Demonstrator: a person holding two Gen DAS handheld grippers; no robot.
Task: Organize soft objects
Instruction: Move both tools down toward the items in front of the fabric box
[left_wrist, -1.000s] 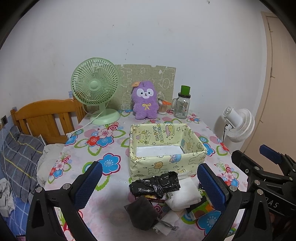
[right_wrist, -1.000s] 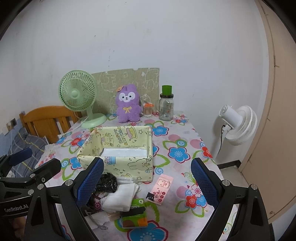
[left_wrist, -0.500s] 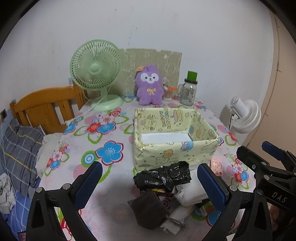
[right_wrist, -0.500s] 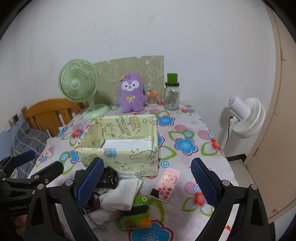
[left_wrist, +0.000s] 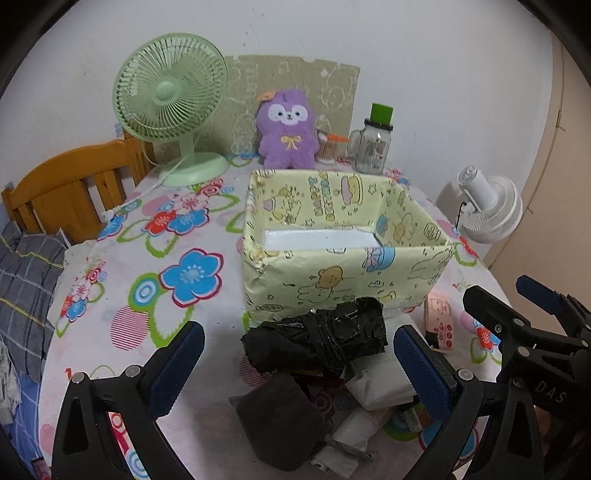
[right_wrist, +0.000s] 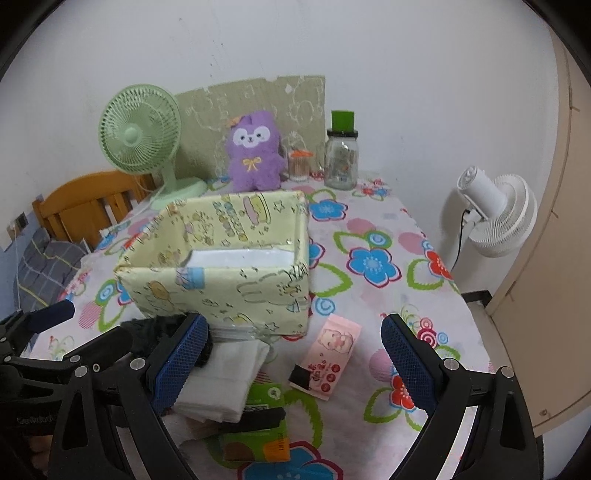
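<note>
The left gripper (left_wrist: 297, 363) hung above the floral tablecloth (left_wrist: 147, 266), jaws spread wide and holding nothing. Between its fingers lay a black plastic bundle (left_wrist: 317, 341), touching the yellow cartoon-print box (left_wrist: 343, 280) behind it. A dark cloth pouch (left_wrist: 280, 421) lay just nearer, beside white folded cloths (left_wrist: 380, 384). The right gripper (left_wrist: 535, 332) showed at right, its jaw state unclear.

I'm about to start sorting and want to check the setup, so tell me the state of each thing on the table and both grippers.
left gripper: open, holding nothing
right gripper: open, holding nothing
yellow box: open-topped, upright, nothing inside
black bundle: crumpled, on the pile before the box
white cloth: folded, on the table
green fan: upright
glass jar: upright, lid on
purple plush: upright
</note>
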